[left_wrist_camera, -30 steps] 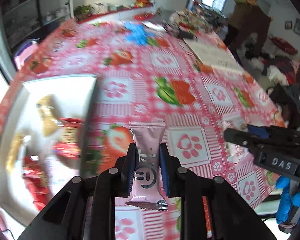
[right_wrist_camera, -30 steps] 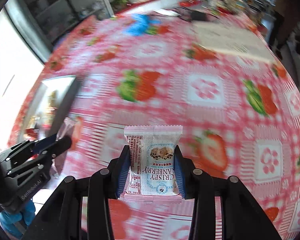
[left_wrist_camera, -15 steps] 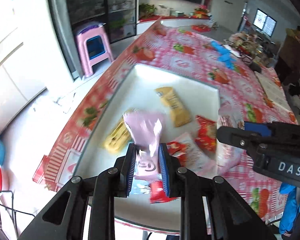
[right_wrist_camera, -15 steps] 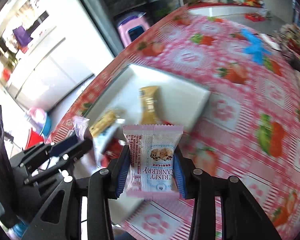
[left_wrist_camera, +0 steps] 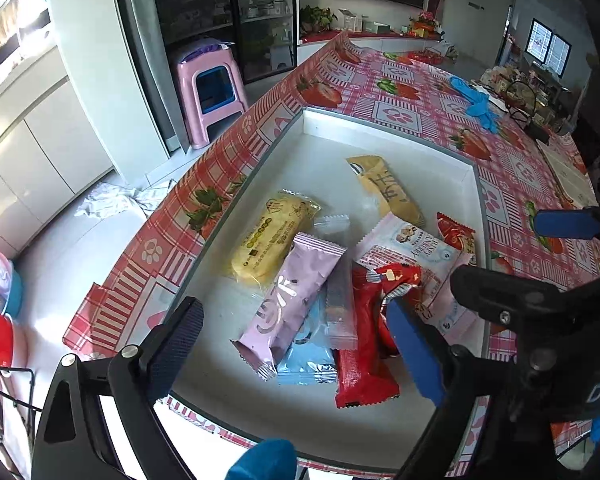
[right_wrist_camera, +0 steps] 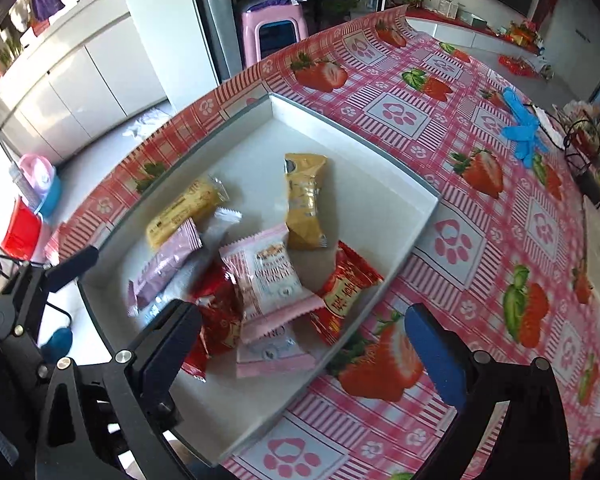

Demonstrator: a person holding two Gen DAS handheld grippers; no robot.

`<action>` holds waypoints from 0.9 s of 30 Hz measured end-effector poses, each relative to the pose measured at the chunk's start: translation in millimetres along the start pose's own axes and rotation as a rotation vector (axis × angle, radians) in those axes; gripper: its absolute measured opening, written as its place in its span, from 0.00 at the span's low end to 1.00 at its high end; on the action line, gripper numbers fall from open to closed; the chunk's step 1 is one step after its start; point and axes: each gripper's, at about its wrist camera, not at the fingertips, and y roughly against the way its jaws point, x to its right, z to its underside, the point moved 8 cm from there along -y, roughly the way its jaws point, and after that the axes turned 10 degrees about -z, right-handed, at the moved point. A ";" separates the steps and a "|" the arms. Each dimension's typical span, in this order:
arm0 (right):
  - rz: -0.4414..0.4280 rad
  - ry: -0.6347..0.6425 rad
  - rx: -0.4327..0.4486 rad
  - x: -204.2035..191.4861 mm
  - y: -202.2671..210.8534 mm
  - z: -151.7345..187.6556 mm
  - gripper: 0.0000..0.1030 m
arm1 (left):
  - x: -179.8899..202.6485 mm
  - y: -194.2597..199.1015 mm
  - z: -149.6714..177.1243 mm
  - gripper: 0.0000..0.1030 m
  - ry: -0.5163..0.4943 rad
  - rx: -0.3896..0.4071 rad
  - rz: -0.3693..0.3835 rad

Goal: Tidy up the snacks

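Observation:
A white tray (left_wrist_camera: 380, 136) (right_wrist_camera: 352, 146) on the strawberry tablecloth holds several snack packets. My left gripper (left_wrist_camera: 292, 316) hovers over it with its jaws opening; the pink bar packet (left_wrist_camera: 296, 292) (right_wrist_camera: 164, 264) lies loose in the tray below, untouched by the pads. My right gripper (right_wrist_camera: 302, 314) is also opening wide above the pink-and-white cranberry packet (right_wrist_camera: 268, 272) (left_wrist_camera: 416, 248), which rests on the pile. Around them lie a yellow packet (left_wrist_camera: 272, 240), a gold packet (right_wrist_camera: 304, 200) and red packets (left_wrist_camera: 360, 344).
The tray sits near the table's edge, with floor and a pink stool (left_wrist_camera: 208, 84) beyond. Blue gloves (right_wrist_camera: 524, 132) and clutter lie at the far end of the table. The two grippers stand close side by side over the tray.
Both grippers swung from the tablecloth to above the tray, then opened. The pink bar and the cranberry packet have dropped out of the jaws into the tray.

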 end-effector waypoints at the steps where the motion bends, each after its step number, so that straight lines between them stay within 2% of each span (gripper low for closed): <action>1: 0.016 0.009 -0.003 0.5 1.2 1.4 0.99 | 0.6 -0.7 1.8 0.92 0.003 -0.010 0.006; 5: 0.055 0.021 0.029 2.7 7.8 1.8 0.99 | 0.3 -5.1 11.8 0.92 -0.016 -0.050 -0.032; 9: 0.050 0.035 0.022 -1.6 7.1 3.7 0.99 | -2.8 -2.6 16.0 0.92 -0.017 -0.049 -0.055; 12: 0.078 0.065 0.020 -4.9 6.4 4.8 0.99 | -6.3 -0.6 15.2 0.92 -0.005 -0.042 -0.065; 27: 0.087 0.088 0.022 -8.3 7.7 6.8 0.99 | -3.2 0.6 15.2 0.92 -0.017 -0.037 -0.067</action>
